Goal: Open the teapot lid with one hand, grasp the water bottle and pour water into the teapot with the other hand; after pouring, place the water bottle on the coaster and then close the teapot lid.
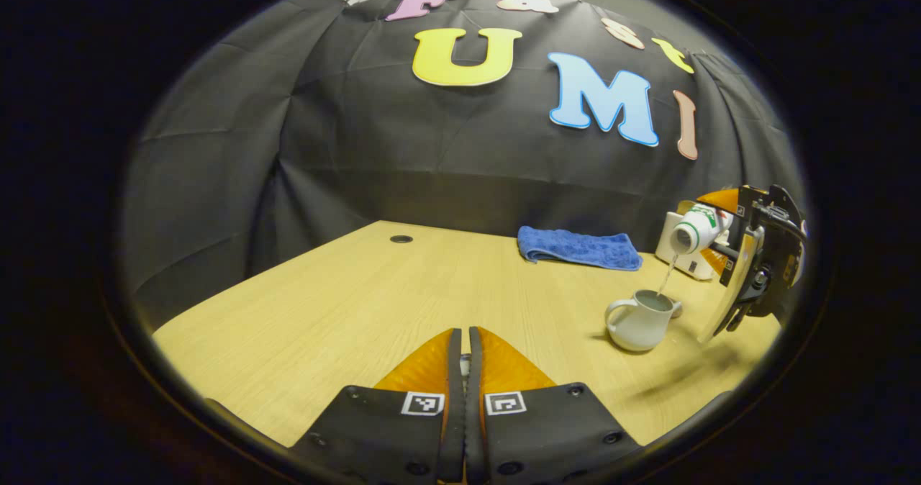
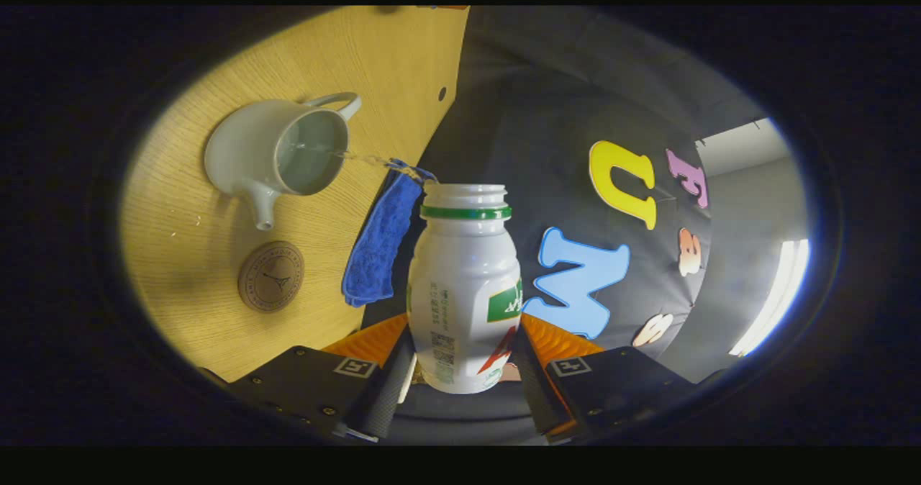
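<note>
Pouring: the right gripper (image 2: 460,359), clenched on the tilted water bottle (image 2: 464,291), streams water into the open teapot (image 2: 277,154) ahead of it. The left gripper (image 1: 464,348) hovers over the table (image 1: 345,305), fingers nearly together; whether anything is pinched between them cannot be told.

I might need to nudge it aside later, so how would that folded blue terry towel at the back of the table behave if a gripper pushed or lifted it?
The folded blue terry towel looks soft, so it would probably bunch rather than slide as one piece. Lifted by one edge, its folds would likely droop open. It seems light and unbreakable, lying flat on the wooden table, so rolling or tipping is unlikely.
</note>
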`<state>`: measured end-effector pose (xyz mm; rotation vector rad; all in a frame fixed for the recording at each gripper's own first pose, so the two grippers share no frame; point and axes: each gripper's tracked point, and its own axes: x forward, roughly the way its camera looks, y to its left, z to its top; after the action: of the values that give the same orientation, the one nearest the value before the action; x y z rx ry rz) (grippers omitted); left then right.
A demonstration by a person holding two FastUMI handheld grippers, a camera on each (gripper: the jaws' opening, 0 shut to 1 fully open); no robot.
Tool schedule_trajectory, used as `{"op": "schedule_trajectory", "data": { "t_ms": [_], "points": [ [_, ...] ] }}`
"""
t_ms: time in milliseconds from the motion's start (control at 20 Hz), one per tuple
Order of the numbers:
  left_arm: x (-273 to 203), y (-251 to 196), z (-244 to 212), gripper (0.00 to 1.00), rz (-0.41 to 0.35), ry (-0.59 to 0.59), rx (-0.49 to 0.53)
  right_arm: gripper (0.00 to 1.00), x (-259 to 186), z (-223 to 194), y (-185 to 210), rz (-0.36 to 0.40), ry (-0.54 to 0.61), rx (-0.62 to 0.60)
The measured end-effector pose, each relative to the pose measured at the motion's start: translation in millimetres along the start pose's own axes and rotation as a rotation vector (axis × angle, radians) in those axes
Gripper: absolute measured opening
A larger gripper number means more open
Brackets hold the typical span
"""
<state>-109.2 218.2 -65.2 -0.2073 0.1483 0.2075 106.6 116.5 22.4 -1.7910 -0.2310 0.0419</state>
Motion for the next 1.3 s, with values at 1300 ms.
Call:
{"op": "schedule_trajectory", "data": {
  "t_ms": [1300],
  "points": [
    [1.1, 0.0, -1.0, 0.1, -0.01, 0.004, 0.0, 0.72, 1.9, 3.6, -8.3, -0.024, -0.045, -0.099]
  ]
}}
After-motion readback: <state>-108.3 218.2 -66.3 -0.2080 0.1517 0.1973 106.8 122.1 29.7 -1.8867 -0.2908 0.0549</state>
